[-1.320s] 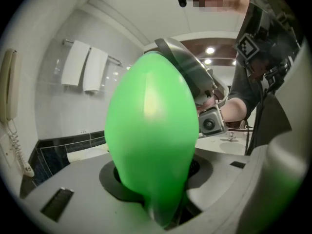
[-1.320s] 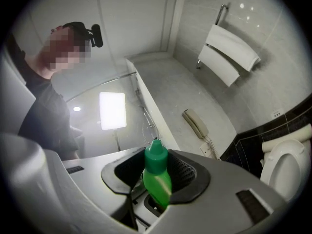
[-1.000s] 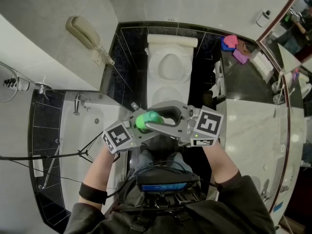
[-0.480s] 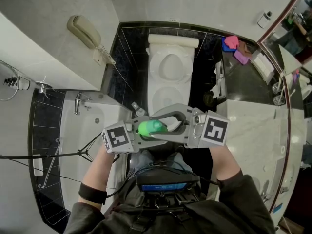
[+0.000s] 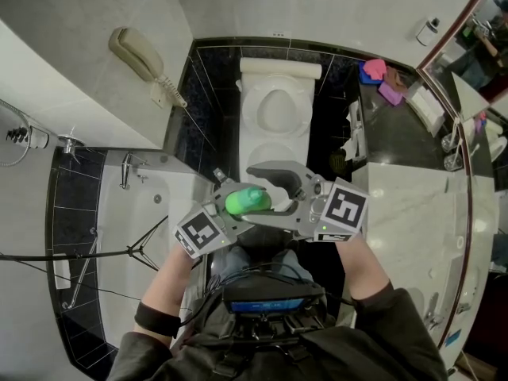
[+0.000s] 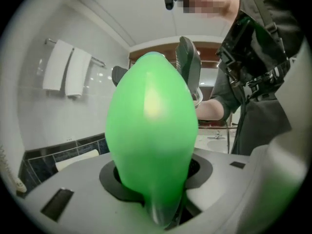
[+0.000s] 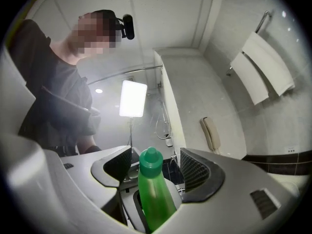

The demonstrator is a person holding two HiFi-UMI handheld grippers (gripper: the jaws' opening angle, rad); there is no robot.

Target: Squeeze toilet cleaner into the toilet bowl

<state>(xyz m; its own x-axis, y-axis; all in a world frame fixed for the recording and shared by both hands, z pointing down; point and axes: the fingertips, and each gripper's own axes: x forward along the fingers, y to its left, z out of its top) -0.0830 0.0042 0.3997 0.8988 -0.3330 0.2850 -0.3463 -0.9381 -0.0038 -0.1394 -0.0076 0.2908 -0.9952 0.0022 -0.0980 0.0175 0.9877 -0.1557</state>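
Between the two grippers, near the toilet's front edge, the green bottle lies on its side, clamped by the body in the left gripper. Its cap end sits untouched between the opening jaws of the right gripper. Bathtub alongside, left.

The green toilet cleaner bottle is smooth, glossy plastic. The toilet looks like shiny white ceramic, flanked by glossy black tiles. Right of it lies a polished marble countertop.
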